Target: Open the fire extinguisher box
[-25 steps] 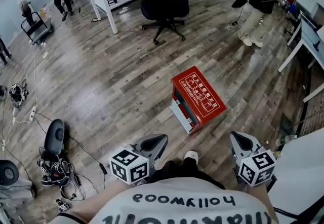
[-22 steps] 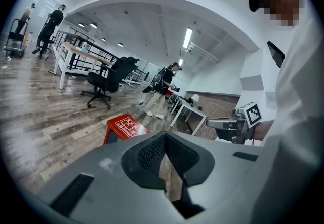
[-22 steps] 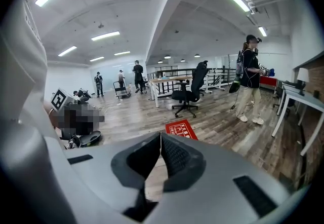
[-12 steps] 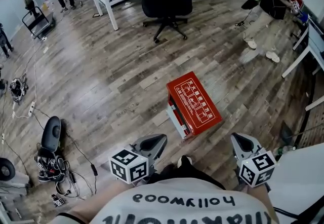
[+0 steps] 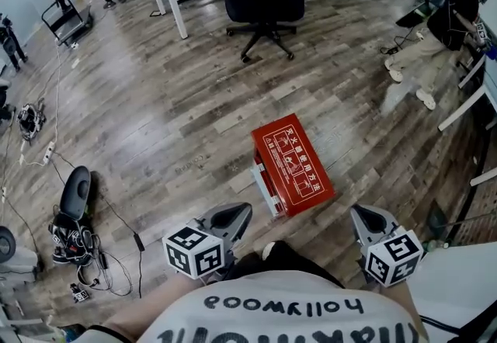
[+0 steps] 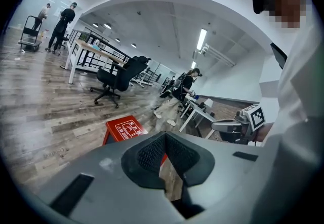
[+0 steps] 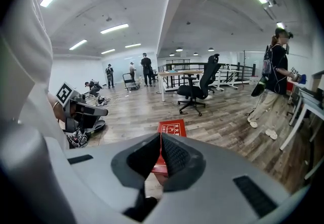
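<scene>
Fire extinguisher box [image 5: 291, 164] nearer, bare wood floor [image 5: 155, 116] round its edges

left gripper [image 6: 163, 139]: fingers together, empty | fire extinguisher box [image 6: 123, 129]: ahead on floor

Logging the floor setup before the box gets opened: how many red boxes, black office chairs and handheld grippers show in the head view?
Red fire extinguisher box: 1
Black office chair: 1
Grippers: 2 (left gripper, right gripper)
Total: 4
</scene>
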The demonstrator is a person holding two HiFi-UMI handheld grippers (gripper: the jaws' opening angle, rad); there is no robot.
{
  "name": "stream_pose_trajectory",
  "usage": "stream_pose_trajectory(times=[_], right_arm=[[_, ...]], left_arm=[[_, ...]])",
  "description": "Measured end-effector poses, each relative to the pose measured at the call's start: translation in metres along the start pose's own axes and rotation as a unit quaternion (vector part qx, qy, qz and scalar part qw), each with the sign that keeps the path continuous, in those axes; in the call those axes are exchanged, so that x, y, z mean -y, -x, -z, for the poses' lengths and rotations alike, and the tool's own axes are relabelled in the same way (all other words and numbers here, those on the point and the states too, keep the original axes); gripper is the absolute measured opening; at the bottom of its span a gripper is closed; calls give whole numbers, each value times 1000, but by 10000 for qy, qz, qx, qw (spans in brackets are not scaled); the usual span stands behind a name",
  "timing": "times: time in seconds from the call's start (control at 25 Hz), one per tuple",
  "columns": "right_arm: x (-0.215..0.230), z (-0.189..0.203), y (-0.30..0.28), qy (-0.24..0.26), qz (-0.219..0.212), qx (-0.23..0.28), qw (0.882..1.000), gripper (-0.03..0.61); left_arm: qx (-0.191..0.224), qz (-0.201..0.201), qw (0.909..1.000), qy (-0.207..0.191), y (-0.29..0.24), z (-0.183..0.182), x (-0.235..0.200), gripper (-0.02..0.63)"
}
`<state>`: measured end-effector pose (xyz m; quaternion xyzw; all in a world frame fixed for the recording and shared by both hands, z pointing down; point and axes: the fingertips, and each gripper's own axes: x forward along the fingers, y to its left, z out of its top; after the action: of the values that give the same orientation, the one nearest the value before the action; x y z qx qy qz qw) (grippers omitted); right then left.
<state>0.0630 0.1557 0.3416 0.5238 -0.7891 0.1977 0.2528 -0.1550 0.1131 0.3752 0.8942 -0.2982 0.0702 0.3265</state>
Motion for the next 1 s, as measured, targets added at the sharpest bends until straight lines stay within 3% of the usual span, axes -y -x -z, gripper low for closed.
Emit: stream_pose_trajectory(times=[0.52, 1.0], right_arm=[[17, 4, -20, 213, -543, -226, 9980, 11], [17, 6, -46, 29, -578, -426, 9974, 11]], left_arm=[[346, -460, 9983, 85, -13, -12, -6, 6], [-49, -454, 9987, 233, -24, 0, -26, 6]])
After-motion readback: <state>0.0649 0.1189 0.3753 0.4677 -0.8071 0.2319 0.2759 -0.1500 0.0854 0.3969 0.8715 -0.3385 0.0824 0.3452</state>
